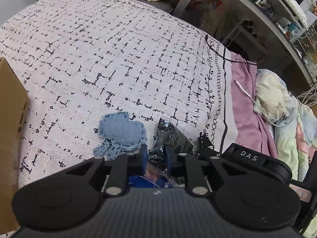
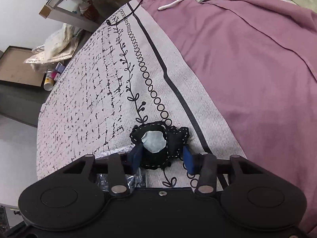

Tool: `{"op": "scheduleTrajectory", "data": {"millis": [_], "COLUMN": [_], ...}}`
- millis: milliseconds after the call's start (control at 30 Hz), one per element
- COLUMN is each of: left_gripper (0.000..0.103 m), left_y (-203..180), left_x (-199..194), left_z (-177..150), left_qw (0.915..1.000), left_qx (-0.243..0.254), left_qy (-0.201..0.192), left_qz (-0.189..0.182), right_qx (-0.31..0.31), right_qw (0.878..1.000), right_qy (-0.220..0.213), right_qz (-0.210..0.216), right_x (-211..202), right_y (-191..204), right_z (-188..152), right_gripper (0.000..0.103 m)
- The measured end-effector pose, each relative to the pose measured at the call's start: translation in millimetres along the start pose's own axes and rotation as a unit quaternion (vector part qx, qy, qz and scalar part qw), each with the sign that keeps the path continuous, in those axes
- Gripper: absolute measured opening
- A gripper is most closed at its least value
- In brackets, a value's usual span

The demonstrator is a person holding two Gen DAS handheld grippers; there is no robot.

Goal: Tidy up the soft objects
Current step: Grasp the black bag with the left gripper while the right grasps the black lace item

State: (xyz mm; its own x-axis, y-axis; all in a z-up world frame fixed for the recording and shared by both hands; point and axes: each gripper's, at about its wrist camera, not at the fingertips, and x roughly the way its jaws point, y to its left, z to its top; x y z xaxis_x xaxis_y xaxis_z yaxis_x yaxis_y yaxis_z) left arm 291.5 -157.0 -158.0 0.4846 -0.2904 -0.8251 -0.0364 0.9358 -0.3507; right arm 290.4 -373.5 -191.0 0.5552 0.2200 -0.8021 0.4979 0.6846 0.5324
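Note:
In the left wrist view my left gripper [image 1: 156,154] is shut on the near end of a crinkly black plastic bag [image 1: 172,136] lying on the white patterned bedcover [image 1: 118,59]. A blue denim soft toy [image 1: 120,132] lies just left of the left pad, apart from it. In the right wrist view my right gripper [image 2: 162,157] is shut on a black soft toy [image 2: 174,138] with white stitching and a pale grey patch, its blue pads against both sides. The right gripper's black body [image 1: 247,158] shows at the lower right of the left wrist view, beside the black toy's edge [image 1: 205,142].
A cardboard box [image 1: 10,119] stands at the left edge of the cover. To the right lie a purple sheet [image 2: 247,69], a crumpled pale quilt [image 1: 277,103] and a white cable [image 1: 249,97]. A cluttered desk [image 1: 277,19] and bags [image 2: 57,45] stand beyond the bed.

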Motion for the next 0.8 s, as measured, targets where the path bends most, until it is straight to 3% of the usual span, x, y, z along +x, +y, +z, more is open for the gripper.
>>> {"op": "scheduleTrajectory", "data": {"millis": [233, 300, 500, 633, 667, 733, 767, 800], "left_gripper": [0.01, 0.008, 0.007, 0.006, 0.006, 0.006, 0.006, 0.006], "left_y": [4, 7, 19, 30, 33, 38, 41, 44], "left_x": [-31, -42, -82, -103, -108, -117, -120, -123], "left_z": [-2, -2, 0, -2, -2, -4, -5, -6], "left_qw": [0.9996, 0.9993, 0.9974, 0.9957, 0.9953, 0.9946, 0.9942, 0.994], "left_qx": [-0.011, -0.017, -0.022, -0.028, -0.031, -0.034, -0.036, -0.039], "left_qy": [-0.023, -0.034, -0.069, -0.087, -0.091, -0.097, -0.1, -0.101], "left_qz": [-0.008, -0.007, 0.002, 0.009, 0.011, 0.013, 0.014, 0.015], "right_qx": [-0.028, -0.039, -0.066, -0.039, -0.024, 0.0, 0.005, 0.007], "right_qw": [0.999, 0.998, 0.995, 0.997, 0.998, 0.999, 0.999, 0.999], "right_qy": [-0.02, -0.02, -0.026, -0.021, -0.021, -0.026, -0.033, -0.042], "right_qz": [0.031, 0.042, 0.072, 0.058, 0.056, 0.043, 0.032, 0.019], "right_x": [-18, -22, -34, -35, -35, -36, -37, -37], "right_y": [10, 15, 29, 22, 17, 10, 8, 8], "right_z": [-5, -6, -13, -8, -5, 1, 3, 2], "right_gripper": [0.023, 0.001, 0.0, 0.001, 0.003, 0.025, 0.054, 0.073]}}
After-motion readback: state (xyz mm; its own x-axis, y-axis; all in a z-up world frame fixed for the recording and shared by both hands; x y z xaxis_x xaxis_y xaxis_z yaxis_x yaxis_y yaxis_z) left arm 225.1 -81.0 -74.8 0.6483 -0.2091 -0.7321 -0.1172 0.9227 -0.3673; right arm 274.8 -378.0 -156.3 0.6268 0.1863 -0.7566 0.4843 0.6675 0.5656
